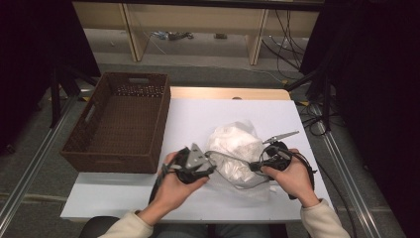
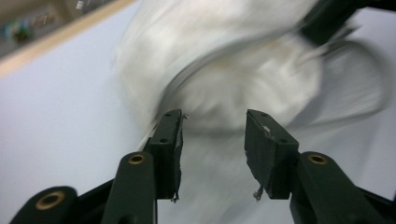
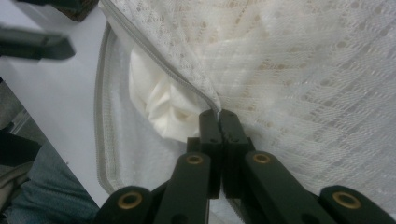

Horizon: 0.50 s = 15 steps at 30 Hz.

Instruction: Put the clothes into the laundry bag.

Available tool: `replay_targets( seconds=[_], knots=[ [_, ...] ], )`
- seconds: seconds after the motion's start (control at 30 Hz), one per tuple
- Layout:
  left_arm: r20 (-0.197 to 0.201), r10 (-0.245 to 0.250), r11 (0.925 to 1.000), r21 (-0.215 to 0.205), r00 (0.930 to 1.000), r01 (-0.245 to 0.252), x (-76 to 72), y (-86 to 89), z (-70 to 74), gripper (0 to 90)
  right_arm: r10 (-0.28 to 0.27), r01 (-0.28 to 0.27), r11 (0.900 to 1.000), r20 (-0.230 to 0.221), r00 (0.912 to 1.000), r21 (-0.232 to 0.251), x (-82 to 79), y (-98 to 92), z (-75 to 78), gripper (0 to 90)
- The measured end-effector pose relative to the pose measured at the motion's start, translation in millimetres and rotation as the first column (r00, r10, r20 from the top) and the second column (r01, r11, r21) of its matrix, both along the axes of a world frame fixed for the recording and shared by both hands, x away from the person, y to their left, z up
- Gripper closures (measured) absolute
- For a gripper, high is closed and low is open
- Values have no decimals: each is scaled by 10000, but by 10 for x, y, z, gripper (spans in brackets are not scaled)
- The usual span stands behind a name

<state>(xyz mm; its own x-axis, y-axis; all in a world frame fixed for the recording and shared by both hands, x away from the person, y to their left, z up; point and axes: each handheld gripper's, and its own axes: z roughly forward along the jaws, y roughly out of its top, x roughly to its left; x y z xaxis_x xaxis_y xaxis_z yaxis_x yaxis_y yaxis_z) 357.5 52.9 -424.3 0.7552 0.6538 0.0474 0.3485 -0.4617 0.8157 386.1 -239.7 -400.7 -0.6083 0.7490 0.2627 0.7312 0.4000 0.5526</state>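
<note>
mesh laundry bag near table's front edge | right gripper pinched shut on bag's zipper edge | left gripper half-open, empty | risk: mesh slips, white cloth spills out

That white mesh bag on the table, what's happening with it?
A person at the table is working on a white mesh bag with two hand-held grippers. The right gripper is shut on the bag's zipper edge, next to an opening where cream cloth shows inside. The left gripper is open, with nothing between its jaws, pointing at the bag; that view is blurred. A brown wicker basket sits at the table's left edge.
</note>
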Motion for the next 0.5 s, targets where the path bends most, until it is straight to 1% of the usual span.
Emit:
replay_targets(
  seconds=[0.03,0.07,0.1,0.13,0.17,0.2,0.23,0.27,0.3,0.33,0.37,0.4,0.47,0.5],
  knots=[
    [-255,82,9999,69,9996,-80,38,47,-42,549,-39,39,10000,-46,10000,-3,-2,2,3,900],
    [-663,151,9999,60,9977,-147,100,90,-112,529,-14,14,10000,-54,10000,-7,0,1,3,900],
    [-1024,143,9998,-137,9946,-158,126,93,-157,500,-39,38,10000,-74,10000,-10,-1,4,5,900],
    [-1335,-13,9997,-225,9910,-17,166,92,-201,478,27,-26,10000,-110,9999,82,4,4,-1,900],
    [-1620,-99,9992,-399,9867,34,198,76,-244,460,62,-61,9999,-117,9999,83,8,2,-3,900],
    [-1702,-163,9988,-483,9853,82,228,39,-286,451,63,-63,10000,-121,9999,74,7,3,-2,900],
    [-1675,-253,9994,-263,9855,212,250,11,-297,438,71,-70,9999,-110,9999,81,8,2,-3,900],
    [-1630,-324,9994,-160,9861,302,261,4,-294,438,31,-30,10000,-98,9999,67,6,0,-3,900],
    [-1531,-316,9995,-51,9877,312,285,-9,-289,438,-22,22,10000,-62,10000,11,4,0,-1,900],
    [-1533,-187,9998,-31,9880,184,305,-25,-296,440,41,-41,10000,-2,10000,31,8,-6,-4,900],
    [-1405,-206,9997,112,9899,224,332,-30,-294,456,77,-77,10000,-10,10000,40,8,-9,-3,900],
    [-1404,-189,9998,90,9899,204,343,-33,-291,498,77,-77,10000,-8,10000,37,7,-9,-2,900],
    [-1490,-440,9990,-78,9879,433,346,-46,-284,590,30,-30,10000,42,10000,1,5,-6,-2,900],
    [-1385,-471,9988,39,9892,481,337,-49,-269,643,27,-27,10000,22,10000,-11,4,-7,-1,900]
  ],
)
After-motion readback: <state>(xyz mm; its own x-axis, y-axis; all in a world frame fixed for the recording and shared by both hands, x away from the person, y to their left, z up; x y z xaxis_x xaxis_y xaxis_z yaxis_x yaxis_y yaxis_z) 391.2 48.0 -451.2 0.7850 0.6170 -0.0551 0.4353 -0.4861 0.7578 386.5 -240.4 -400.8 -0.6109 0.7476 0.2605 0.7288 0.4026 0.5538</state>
